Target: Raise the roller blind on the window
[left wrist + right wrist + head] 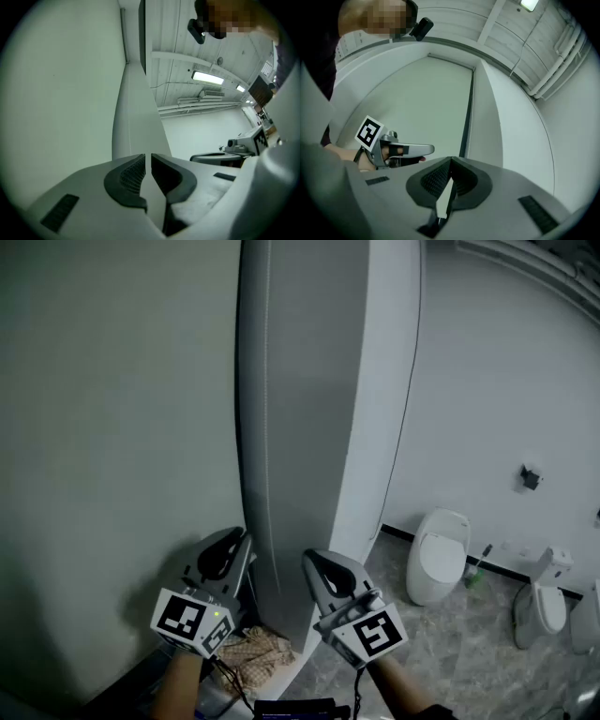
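head view: nearest, at the bottom edge, the person's left hand (183, 679) and right hand (398, 681) each hold a tool with a square-marker cube and point it upward. the left tool (236, 538) is raised just in front of the lower edge of a grey upright panel (305, 409). in the left gripper view its jaws are released, with only a thin slit between them and nothing in it. the right tool (312, 560) is just beside it, apart from it, at much the same height. in the right gripper view its jaws are clenched tip to tip on nothing.

below and between the tools, a crumpled checked cloth (255, 652) lies on the floor at the foot of the panel.

the roller blind (112, 427) is the broad pale sheet filling the left side, hanging fully down. a dark gap divides it from the grey panel on its right. a thin pale line runs up that panel; whether it is a cord cannot be told.

farther right, on a marbled floor (450, 657), two white toilet bowls (438, 557) stand against a white wall (469, 381).
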Demonstrator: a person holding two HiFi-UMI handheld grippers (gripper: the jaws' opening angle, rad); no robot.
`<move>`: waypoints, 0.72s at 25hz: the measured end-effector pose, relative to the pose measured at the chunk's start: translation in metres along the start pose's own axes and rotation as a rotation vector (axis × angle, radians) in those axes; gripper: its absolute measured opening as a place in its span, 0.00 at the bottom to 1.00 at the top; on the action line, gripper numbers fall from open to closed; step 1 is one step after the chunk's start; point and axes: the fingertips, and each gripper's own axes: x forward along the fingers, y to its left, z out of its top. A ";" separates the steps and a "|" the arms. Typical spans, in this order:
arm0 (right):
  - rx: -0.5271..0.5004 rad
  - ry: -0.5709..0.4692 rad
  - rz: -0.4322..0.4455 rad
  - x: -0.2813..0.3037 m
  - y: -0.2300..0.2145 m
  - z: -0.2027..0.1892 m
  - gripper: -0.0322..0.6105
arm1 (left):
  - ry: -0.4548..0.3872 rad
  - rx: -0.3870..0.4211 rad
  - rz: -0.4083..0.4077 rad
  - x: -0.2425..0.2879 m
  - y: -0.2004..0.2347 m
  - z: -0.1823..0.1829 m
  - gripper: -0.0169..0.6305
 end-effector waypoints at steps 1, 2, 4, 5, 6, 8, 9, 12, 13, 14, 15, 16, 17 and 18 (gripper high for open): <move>-0.003 -0.002 -0.004 0.000 -0.001 0.002 0.06 | -0.001 -0.006 0.009 0.006 0.002 0.005 0.05; -0.008 -0.004 -0.008 -0.001 -0.003 0.005 0.06 | -0.003 -0.010 0.016 0.011 0.003 0.009 0.05; -0.019 -0.014 -0.013 -0.001 -0.004 0.011 0.06 | -0.007 -0.008 0.020 0.021 0.004 0.014 0.05; -0.027 -0.020 -0.015 -0.003 -0.003 0.014 0.06 | -0.010 -0.003 0.018 0.023 0.003 0.015 0.05; -0.037 -0.026 -0.020 -0.006 0.000 0.015 0.06 | -0.012 0.003 0.016 0.022 0.002 0.014 0.05; -0.050 -0.045 -0.037 -0.014 0.008 0.016 0.06 | -0.021 0.010 0.011 0.017 0.000 0.010 0.05; -0.045 -0.065 -0.044 -0.016 0.011 0.018 0.06 | -0.028 0.007 0.008 0.019 0.001 0.010 0.05; -0.028 -0.104 -0.054 -0.006 -0.004 0.035 0.06 | -0.047 -0.038 0.016 0.058 0.028 0.025 0.05; -0.041 -0.101 -0.063 -0.002 -0.011 0.041 0.06 | -0.046 -0.056 0.024 0.077 0.040 0.033 0.05; -0.061 -0.095 -0.071 0.000 -0.013 0.045 0.06 | -0.041 -0.072 0.028 0.091 0.050 0.038 0.05; -0.082 -0.087 -0.079 0.000 -0.012 0.046 0.06 | -0.037 -0.083 0.027 0.101 0.057 0.043 0.06; -0.098 -0.077 -0.086 -0.002 -0.008 0.046 0.06 | -0.035 -0.091 0.021 0.107 0.062 0.046 0.12; -0.108 -0.066 -0.096 -0.004 -0.006 0.045 0.06 | -0.036 -0.094 0.014 0.112 0.065 0.051 0.18; -0.111 -0.058 -0.108 -0.004 -0.007 0.045 0.06 | -0.037 -0.088 0.007 0.119 0.068 0.056 0.21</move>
